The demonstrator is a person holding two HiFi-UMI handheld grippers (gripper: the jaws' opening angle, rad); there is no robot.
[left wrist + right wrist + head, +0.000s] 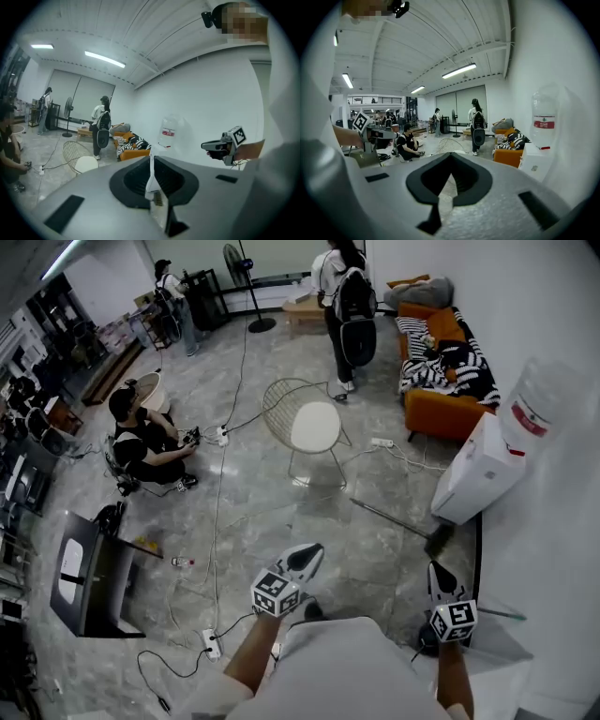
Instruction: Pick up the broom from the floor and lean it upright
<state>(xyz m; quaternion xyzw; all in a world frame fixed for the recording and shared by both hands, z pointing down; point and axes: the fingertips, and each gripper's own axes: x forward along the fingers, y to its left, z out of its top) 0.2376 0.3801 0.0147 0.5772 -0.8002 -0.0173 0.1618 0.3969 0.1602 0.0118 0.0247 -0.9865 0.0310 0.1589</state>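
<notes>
Currently: long thin dark-handled broom flat on grey marbled floor, head just beside white water dispenser. 2 tongs, left gripper and right gripper, both closed, empty, short of broom; likely pre-reach carry.

Two grippers, one broom, one chair

Broom flat on floor, apparently just ahead of right gripper.

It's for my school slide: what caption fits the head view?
Left gripper and right gripper point toward the dark long-handled broom lying on the grey floor beside the white water dispenser.
</notes>
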